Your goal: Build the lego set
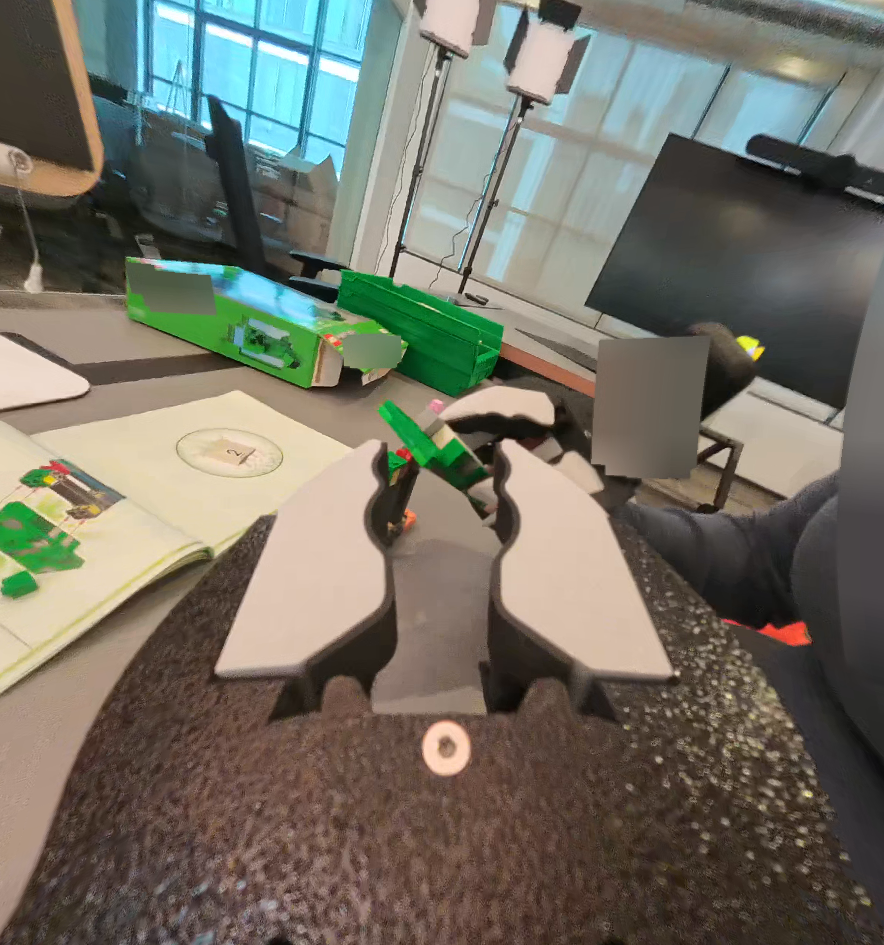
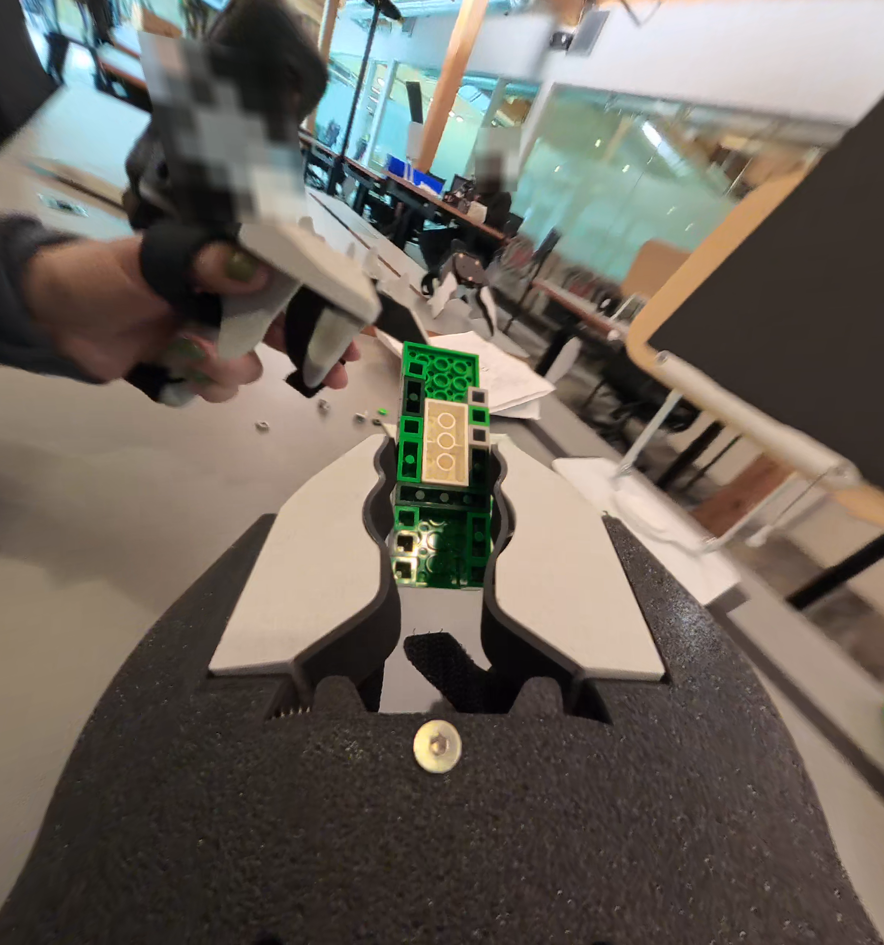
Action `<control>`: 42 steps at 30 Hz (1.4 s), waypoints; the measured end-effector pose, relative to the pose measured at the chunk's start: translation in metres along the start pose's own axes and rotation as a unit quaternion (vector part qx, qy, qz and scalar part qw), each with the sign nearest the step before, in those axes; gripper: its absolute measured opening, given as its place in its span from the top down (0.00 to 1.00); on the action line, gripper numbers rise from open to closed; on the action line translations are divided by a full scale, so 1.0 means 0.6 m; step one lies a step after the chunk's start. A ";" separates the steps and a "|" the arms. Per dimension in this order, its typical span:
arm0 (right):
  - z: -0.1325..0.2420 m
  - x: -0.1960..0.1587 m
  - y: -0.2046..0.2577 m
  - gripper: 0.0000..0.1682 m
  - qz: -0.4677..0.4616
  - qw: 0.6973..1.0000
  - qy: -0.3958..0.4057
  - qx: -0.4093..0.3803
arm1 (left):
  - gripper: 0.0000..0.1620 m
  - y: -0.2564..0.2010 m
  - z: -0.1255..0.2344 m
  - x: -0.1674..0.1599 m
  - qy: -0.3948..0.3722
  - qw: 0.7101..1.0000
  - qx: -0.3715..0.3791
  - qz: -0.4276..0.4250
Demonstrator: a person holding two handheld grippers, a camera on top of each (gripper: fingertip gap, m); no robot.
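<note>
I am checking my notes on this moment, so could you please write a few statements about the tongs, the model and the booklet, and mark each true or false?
1. The right tongs grip the green plastic brick model with its underside facing the camera. True.
2. The left tongs clamp the pale open instruction booklet. False: they are open, and the booklet lies flat on the grey table to their left.
3. The green cardboard box lies on its side on the table beyond the booklet. True.
4. A cream-coloured plate sits at the middle of the model's underside. True.
5. The model rests on the table. False: it is held in the air.
</note>
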State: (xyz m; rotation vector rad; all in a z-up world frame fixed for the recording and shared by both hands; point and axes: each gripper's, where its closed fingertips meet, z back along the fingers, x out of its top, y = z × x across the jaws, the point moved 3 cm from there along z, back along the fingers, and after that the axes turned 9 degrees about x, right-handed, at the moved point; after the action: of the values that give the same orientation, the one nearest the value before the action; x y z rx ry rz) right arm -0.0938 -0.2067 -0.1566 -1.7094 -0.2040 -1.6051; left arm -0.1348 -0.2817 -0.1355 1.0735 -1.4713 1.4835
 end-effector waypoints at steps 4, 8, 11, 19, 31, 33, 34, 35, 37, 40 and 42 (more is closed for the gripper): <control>-0.013 0.005 0.014 0.80 0.066 0.998 0.012 -0.019 | 0.87 0.006 0.007 0.001 0.010 1.000 0.026 0.003; -0.022 0.014 0.025 0.80 0.100 0.995 0.013 -0.017 | 0.90 0.015 0.024 -0.002 0.034 0.999 0.033 0.015; -0.030 0.027 0.034 0.80 0.138 0.990 0.013 -0.019 | 0.84 0.019 0.038 -0.005 0.039 0.998 0.030 0.031; -0.062 0.059 0.063 0.79 0.157 0.988 -0.005 0.012 | 0.96 0.030 0.087 0.011 0.001 0.999 0.052 0.010; -0.245 -0.123 -0.086 0.89 -0.106 0.921 0.374 0.034 | 0.96 0.116 0.252 0.027 -0.025 0.971 0.235 -0.018; -0.256 -0.160 -0.087 0.90 -0.093 0.901 0.420 0.056 | 0.96 0.115 0.272 0.026 -0.017 0.969 0.246 -0.028; -0.258 -0.174 -0.085 0.90 -0.090 0.890 0.442 0.067 | 0.96 0.114 0.281 0.026 -0.016 0.968 0.250 -0.032; -0.258 -0.184 -0.083 0.90 -0.083 0.882 0.458 0.077 | 0.97 0.113 0.290 0.026 -0.014 0.966 0.254 -0.036; -0.261 -0.197 -0.087 0.90 -0.061 0.877 0.469 0.082 | 0.97 0.113 0.303 0.023 -0.008 0.965 0.260 -0.043; -0.267 -0.211 -0.094 0.89 -0.052 0.875 0.473 0.090 | 0.97 0.110 0.314 0.018 -0.002 0.966 0.253 -0.046; -0.272 -0.214 -0.098 0.90 -0.072 0.879 0.461 0.098 | 0.97 0.108 0.318 0.015 0.001 0.968 0.247 -0.046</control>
State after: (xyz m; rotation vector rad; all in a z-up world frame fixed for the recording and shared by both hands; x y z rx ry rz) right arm -0.2814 -0.2185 -0.2628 -0.6491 -0.0081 -2.2381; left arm -0.1901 -0.4748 -0.1544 1.4069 -1.0535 1.8325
